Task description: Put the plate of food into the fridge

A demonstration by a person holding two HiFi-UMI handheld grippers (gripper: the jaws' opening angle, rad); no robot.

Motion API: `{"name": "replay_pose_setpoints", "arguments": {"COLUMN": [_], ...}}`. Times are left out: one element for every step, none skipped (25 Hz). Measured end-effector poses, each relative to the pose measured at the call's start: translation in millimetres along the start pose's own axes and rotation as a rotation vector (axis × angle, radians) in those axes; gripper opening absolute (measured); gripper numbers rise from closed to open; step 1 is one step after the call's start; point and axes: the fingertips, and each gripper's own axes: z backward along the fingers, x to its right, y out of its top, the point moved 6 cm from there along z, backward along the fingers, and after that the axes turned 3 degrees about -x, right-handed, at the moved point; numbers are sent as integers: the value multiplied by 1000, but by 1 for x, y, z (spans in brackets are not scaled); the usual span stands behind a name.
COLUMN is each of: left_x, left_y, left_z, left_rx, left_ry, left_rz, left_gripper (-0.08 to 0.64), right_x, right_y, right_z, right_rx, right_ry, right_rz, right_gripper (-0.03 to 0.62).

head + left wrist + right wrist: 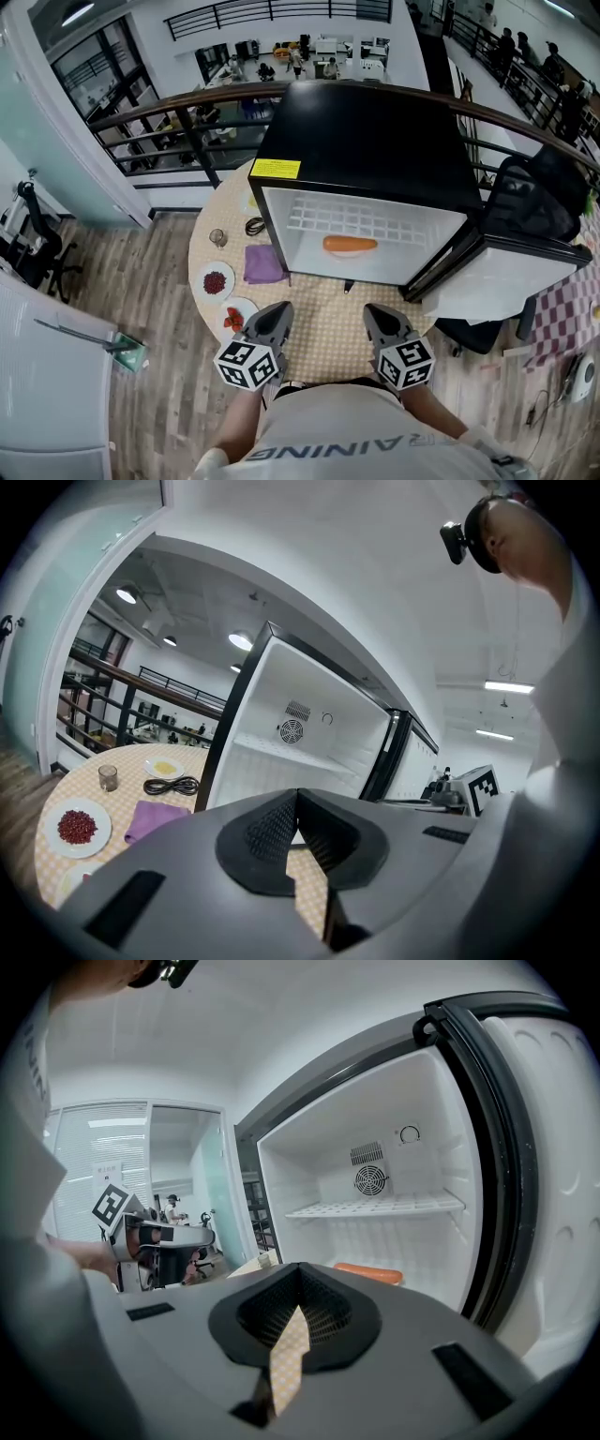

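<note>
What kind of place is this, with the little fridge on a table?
Probably an upstairs balcony in a big open office or lab, not a kitchen: a railing overlooks desks on the floor below, and an office chair stands nearby.

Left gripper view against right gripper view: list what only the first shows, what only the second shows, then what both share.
Only the left gripper view: the plate of red food, a purple cloth, a black cable, a glass and a small plate of yellow food.
Only the right gripper view: the carrot lying below the shelf.
Both: the open fridge, its shelf and round fan. Each view also looks over its own shut, empty jaws, left gripper and right gripper.
</note>
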Motion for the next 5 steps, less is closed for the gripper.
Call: {"name": "replay_pose_setpoints", "arguments": {"left_x": [0, -1, -1, -1, -2], "left_y": [-1, -1, -2, -2, -2], "left_z": [0, 1, 1, 1, 1], "left_rx": [0, 1, 4, 8, 12], "left_ry": [-1, 0, 1, 3, 5], "left_rz": [4, 8, 13, 18, 23], "left_gripper": [9, 11, 11, 9, 9], "right_x": [-1, -1, -1, -1, -1], "right_y": [-1, -2, -2, -2, -3], "right_z": [0, 0, 0, 0, 0], "right_rx": [-3, -4, -5, -6, -6], "right_ry": [1, 2, 3, 4, 5], "right_rz": [0, 1, 2, 3, 4], "right_gripper": [20, 20, 20, 20, 20]}}
